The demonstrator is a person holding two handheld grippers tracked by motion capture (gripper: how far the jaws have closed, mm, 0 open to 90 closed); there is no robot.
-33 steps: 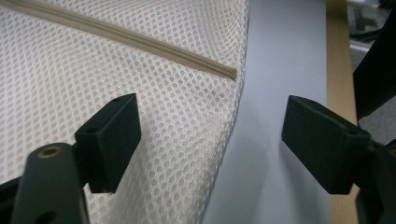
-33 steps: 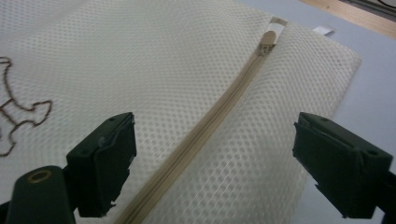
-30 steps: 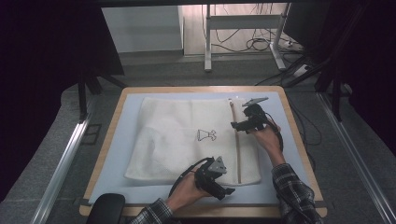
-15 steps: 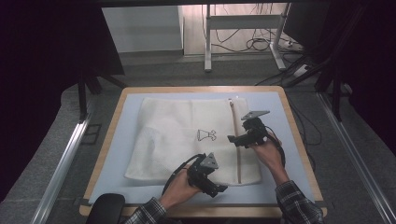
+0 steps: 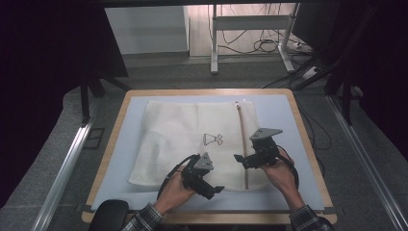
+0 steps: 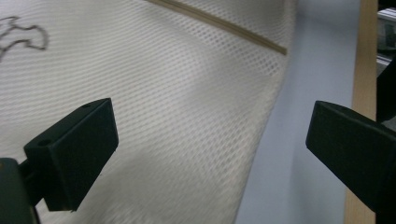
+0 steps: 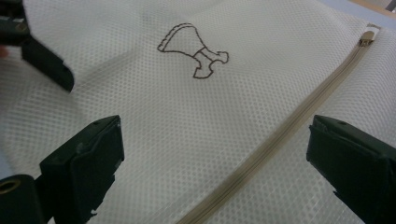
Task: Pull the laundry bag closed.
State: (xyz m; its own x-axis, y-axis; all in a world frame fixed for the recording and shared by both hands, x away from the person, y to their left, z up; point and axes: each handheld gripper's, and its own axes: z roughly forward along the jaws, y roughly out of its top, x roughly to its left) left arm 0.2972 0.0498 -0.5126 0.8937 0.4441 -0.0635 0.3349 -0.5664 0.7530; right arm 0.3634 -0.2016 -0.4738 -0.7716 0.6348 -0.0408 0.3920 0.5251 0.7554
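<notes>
A white mesh bag (image 5: 192, 139) lies flat on the pale blue mat (image 5: 281, 108). It carries a small dark outline drawing (image 5: 212, 139) (image 7: 194, 51) and a beige zipper (image 5: 242, 144) (image 7: 280, 135) running front to back near its right side. My left gripper (image 5: 211, 188) (image 6: 210, 154) hovers open over the bag's front edge, close to the mat. My right gripper (image 5: 243, 160) (image 7: 215, 172) is open just above the zipper, with its jaws on either side of it. Neither holds anything.
The mat rests on a wooden-rimmed table (image 5: 308, 130). Beyond the far edge are the floor, metal table legs (image 5: 213, 38) and loose cables (image 5: 264, 45). A dark round object (image 5: 108, 214) sits at the front left corner.
My right gripper has come back from the far right part of the bag toward me, along the zipper. My left gripper shifted slightly left at the bag's front edge.
</notes>
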